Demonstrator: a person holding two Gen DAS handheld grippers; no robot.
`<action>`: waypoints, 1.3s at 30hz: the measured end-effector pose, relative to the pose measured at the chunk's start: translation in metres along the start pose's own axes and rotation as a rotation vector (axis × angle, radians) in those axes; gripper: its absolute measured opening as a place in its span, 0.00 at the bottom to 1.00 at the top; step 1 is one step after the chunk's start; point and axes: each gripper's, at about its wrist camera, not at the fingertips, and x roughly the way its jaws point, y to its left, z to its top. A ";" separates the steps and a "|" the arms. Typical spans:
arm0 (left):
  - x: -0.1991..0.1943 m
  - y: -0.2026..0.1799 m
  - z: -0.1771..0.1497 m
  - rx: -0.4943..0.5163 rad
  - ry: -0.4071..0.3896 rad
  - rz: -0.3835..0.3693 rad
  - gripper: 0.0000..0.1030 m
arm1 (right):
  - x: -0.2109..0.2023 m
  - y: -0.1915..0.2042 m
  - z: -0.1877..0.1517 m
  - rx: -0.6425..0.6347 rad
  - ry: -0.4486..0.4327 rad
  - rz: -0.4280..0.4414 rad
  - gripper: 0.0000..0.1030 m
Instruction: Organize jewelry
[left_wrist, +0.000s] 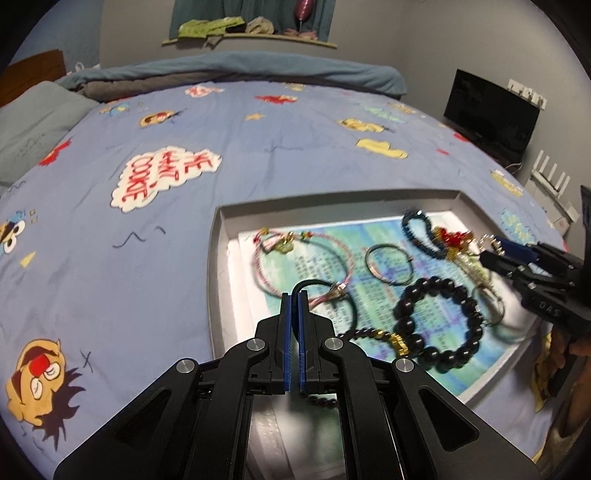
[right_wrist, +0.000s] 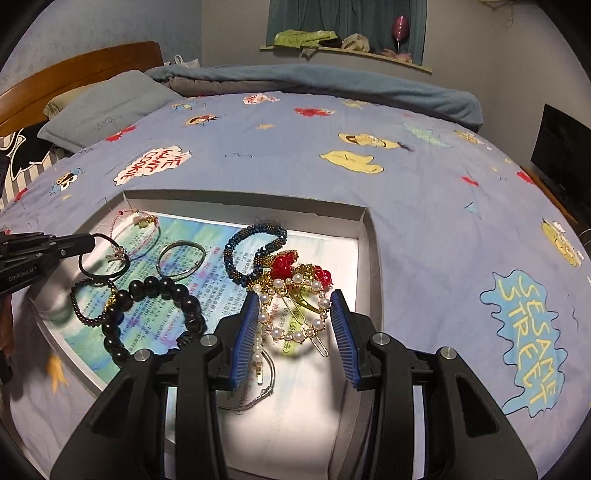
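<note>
A shallow grey box on the bed holds the jewelry on a printed sheet. My left gripper is shut on a thin black hair tie at the box's left side. My right gripper is open, its fingers on either side of a pearl hair clip beside a red-bead gold ornament. Also inside lie a big black bead bracelet, a blue beaded bracelet, a silver ring bangle and a pink cord bracelet.
The box sits on a blue cartoon-print bedspread. A pillow and wooden headboard are at the far left, a folded blanket along the far edge. A dark screen stands right of the bed.
</note>
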 end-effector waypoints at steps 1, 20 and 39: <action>0.003 0.000 -0.001 0.004 0.010 0.008 0.04 | 0.000 0.000 0.000 0.000 0.000 0.001 0.39; 0.004 -0.002 -0.005 0.031 0.017 0.055 0.06 | 0.006 0.010 -0.002 -0.033 0.040 0.010 0.39; -0.022 -0.007 -0.005 0.012 -0.030 0.045 0.31 | -0.026 0.001 -0.005 0.024 -0.026 0.016 0.53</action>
